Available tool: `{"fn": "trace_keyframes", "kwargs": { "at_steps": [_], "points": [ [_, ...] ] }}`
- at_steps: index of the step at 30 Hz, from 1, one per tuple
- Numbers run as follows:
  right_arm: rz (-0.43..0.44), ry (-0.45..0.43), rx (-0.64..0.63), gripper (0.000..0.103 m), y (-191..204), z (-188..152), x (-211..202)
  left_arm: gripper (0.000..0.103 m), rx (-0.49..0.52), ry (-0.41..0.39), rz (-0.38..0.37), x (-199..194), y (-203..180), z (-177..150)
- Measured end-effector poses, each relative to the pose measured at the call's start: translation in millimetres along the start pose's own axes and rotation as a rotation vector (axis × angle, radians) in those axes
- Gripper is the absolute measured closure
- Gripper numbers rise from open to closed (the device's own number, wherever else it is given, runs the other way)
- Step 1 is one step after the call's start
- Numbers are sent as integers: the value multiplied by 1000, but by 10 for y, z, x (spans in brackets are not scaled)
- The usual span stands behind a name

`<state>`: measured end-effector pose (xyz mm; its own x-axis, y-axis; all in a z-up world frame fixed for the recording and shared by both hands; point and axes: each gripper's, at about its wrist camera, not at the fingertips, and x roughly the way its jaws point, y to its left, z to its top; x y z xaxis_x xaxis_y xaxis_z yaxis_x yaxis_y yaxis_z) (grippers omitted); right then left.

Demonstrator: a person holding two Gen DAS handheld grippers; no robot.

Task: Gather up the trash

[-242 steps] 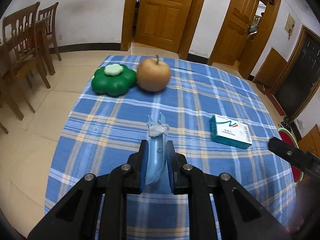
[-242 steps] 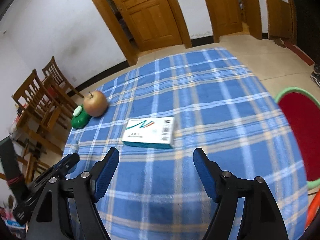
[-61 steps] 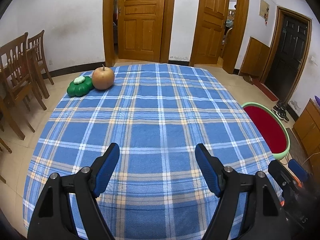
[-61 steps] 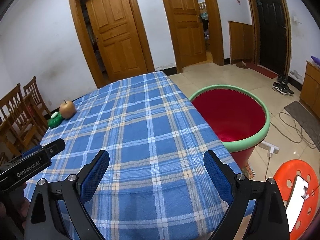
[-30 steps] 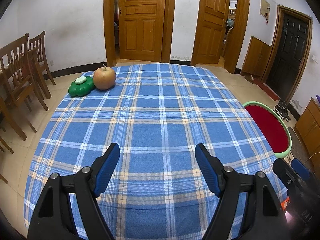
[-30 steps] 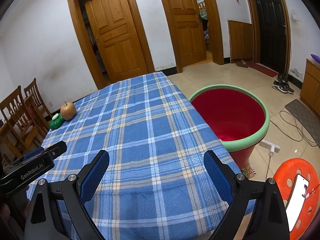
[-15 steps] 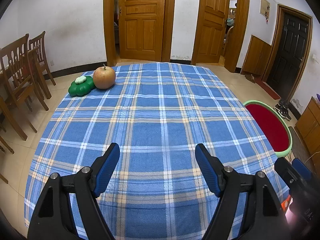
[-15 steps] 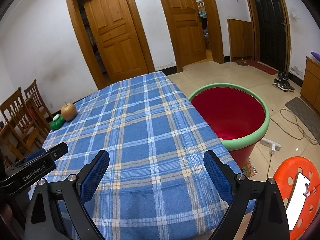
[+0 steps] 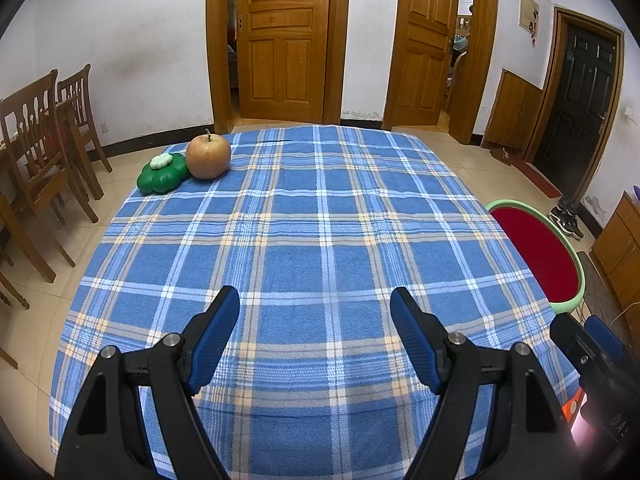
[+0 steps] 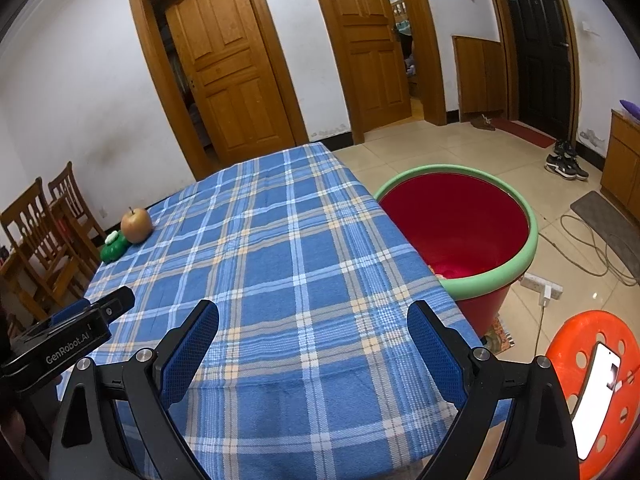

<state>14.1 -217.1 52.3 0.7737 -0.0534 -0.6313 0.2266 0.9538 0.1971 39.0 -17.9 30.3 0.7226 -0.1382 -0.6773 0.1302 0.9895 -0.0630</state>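
My left gripper [image 9: 315,300] is open and empty over the near part of the blue plaid tablecloth [image 9: 312,240]. My right gripper [image 10: 313,316] is open and empty over the table's near right corner [image 10: 280,248]. A red bin with a green rim [image 10: 500,264] stands on the floor right of the table; it also shows in the left wrist view [image 9: 560,276]. A little trash shows at its bottom. I see no loose trash on the table. The left gripper's body shows in the right wrist view [image 10: 68,340], the right gripper's body in the left wrist view [image 9: 592,356].
An apple [image 9: 208,157] and a green flower-shaped container [image 9: 163,173] sit at the table's far left corner. Wooden chairs [image 9: 36,160] stand left. An orange stool [image 10: 592,384] with a phone on it stands at the lower right. Cables and a power strip [image 10: 544,286] lie on the floor.
Since 8 s ago the blue wrapper in my left gripper and the white-green box on the table are gone, and both grippers have pulled back. In the last second nearly nothing moves.
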Motion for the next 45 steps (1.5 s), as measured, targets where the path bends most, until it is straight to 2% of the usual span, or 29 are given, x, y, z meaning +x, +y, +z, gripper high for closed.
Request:
{"fn": "trace_keyframes", "kwargs": {
  "at_steps": [45],
  "points": [
    [4,-23,-20,7,105,46,-69,26,-15,-30,-2,-145,65,24]
  ]
}}
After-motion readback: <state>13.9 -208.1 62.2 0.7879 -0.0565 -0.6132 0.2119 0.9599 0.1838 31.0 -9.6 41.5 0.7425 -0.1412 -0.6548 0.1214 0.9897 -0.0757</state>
